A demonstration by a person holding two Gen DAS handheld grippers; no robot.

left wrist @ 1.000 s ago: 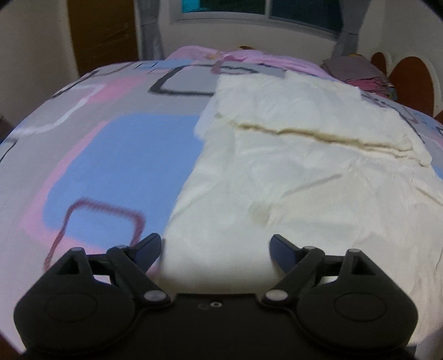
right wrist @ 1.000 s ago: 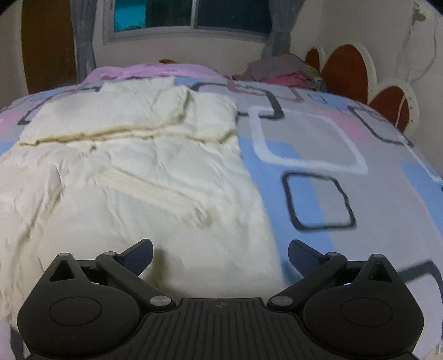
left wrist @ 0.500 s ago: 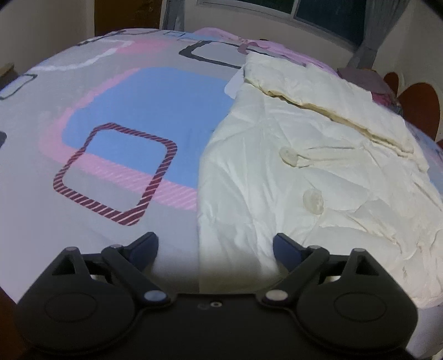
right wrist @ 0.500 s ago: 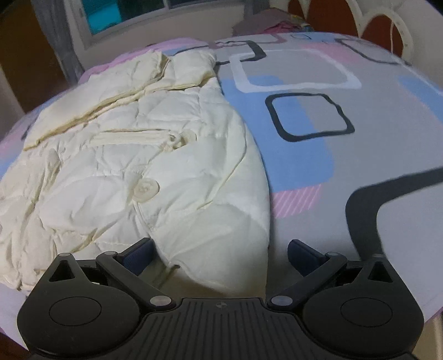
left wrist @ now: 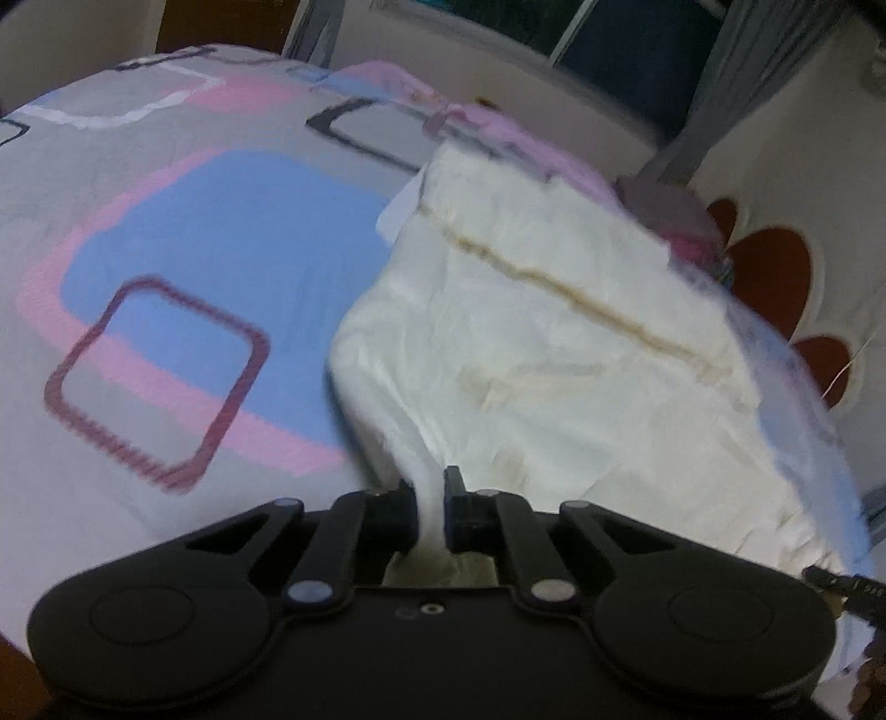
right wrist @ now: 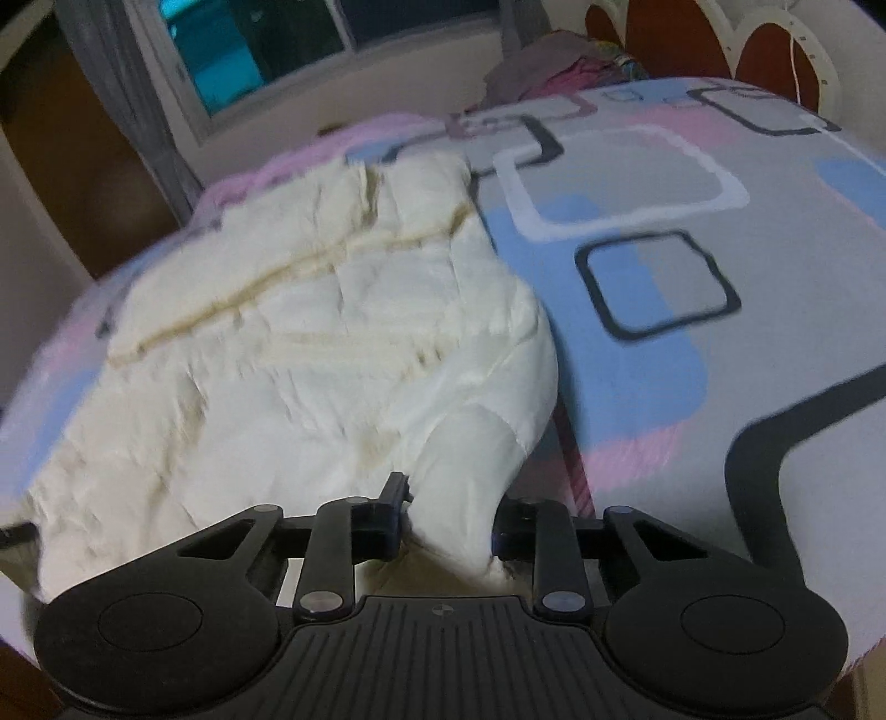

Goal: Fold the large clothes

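A cream padded jacket [left wrist: 554,354] lies spread on the bed, its far part folded over along a brownish seam. My left gripper [left wrist: 431,507] is shut on the jacket's near left corner, a ridge of fabric rising between the fingers. In the right wrist view the jacket [right wrist: 310,332] fills the left half. My right gripper [right wrist: 449,515] is closed on a thick bunch of the near right corner, which bulges between the fingers.
The bed cover [left wrist: 166,266] is grey with blue, pink and outlined squares [right wrist: 659,282]. A pile of dark and pink clothes [right wrist: 559,61] sits at the far edge by the round brown headboard [left wrist: 769,271]. A window [right wrist: 249,50] and curtains are behind.
Both grippers went from wide open to closed on the near corners of the jacket. The near edge of the jacket is now drawn up between the fingers.
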